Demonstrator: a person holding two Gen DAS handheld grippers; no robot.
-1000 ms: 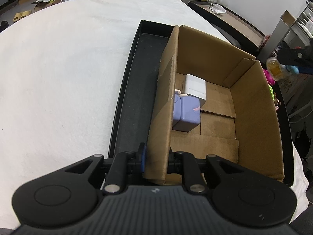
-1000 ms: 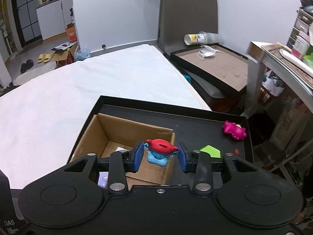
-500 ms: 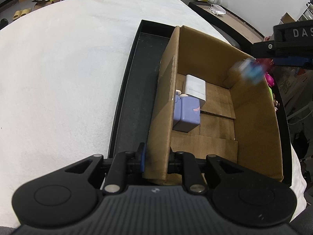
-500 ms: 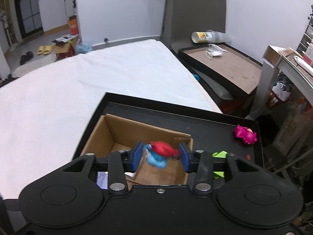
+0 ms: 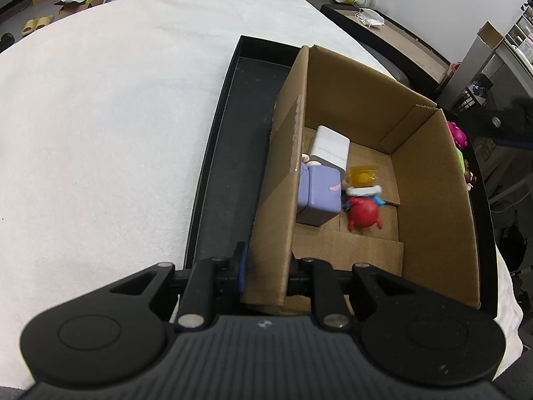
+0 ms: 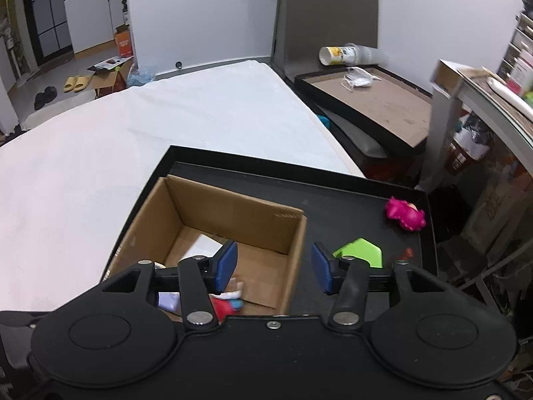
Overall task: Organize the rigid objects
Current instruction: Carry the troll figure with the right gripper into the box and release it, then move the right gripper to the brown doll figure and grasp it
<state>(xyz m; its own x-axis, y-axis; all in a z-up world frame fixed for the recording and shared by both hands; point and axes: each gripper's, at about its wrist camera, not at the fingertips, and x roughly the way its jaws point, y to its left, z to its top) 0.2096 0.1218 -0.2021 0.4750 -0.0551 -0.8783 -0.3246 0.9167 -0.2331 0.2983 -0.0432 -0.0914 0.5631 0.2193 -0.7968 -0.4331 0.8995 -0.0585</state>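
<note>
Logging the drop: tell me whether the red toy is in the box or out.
In. The red toy lies on the floor of the box, beside the purple block; the right gripper stands open and empty.

No lettering, label or number is sharp enough to read in either view.

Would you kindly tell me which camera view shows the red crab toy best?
The left wrist view: the red crab toy lies in plain sight on the cardboard box floor. The right wrist view shows only a blurred red and blue sliver behind a gripper finger.
</note>
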